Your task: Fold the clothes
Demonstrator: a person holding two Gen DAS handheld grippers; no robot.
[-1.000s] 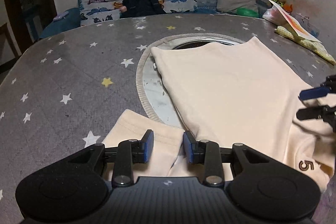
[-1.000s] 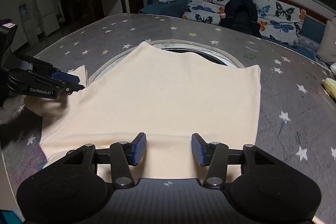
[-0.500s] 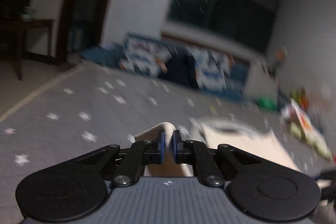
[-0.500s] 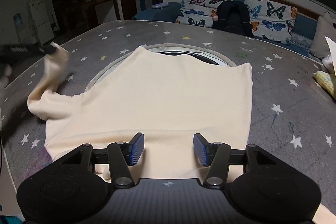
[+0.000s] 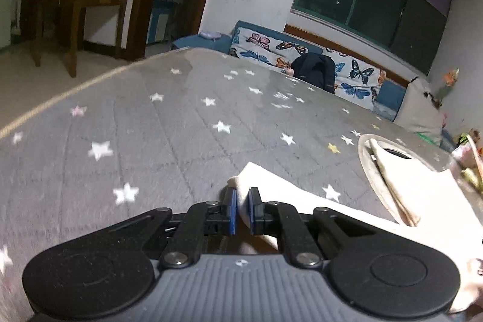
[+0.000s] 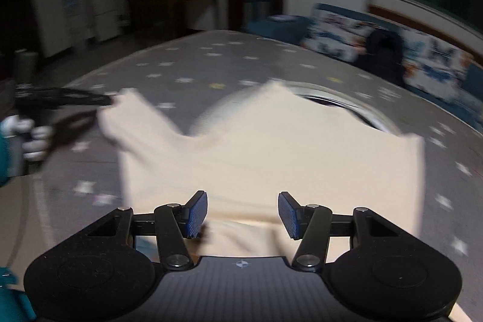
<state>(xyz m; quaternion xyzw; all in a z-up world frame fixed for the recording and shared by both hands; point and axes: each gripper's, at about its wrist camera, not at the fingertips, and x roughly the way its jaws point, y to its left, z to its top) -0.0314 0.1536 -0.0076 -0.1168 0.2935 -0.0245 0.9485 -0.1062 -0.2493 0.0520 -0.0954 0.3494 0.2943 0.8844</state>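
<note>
A cream T-shirt (image 6: 271, 153) lies spread on the grey star-print table cover (image 5: 135, 125). Its sleeve (image 5: 265, 180) is drawn out to the left, and my left gripper (image 5: 241, 208) is shut on the sleeve's end. In the right wrist view the same left gripper (image 6: 108, 101) pulls the sleeve (image 6: 132, 113) taut, a gloved hand (image 6: 33, 135) holding it. My right gripper (image 6: 243, 212) hovers over the shirt's near edge with jaws apart and no cloth pinched between its pads. The right wrist view is blurred.
A round metal-rimmed opening (image 5: 392, 151) in the table lies partly under the shirt. A sofa with butterfly cushions (image 5: 302, 56) and a black bag (image 5: 314, 71) stands behind the table. A wooden side table (image 5: 96, 2) is at the far left.
My left gripper closed on the sleeve's end and carried it out to the left, turning as it went. The sleeve went from bunched to stretched out. My right gripper shifted over the shirt's near edge, still open.
</note>
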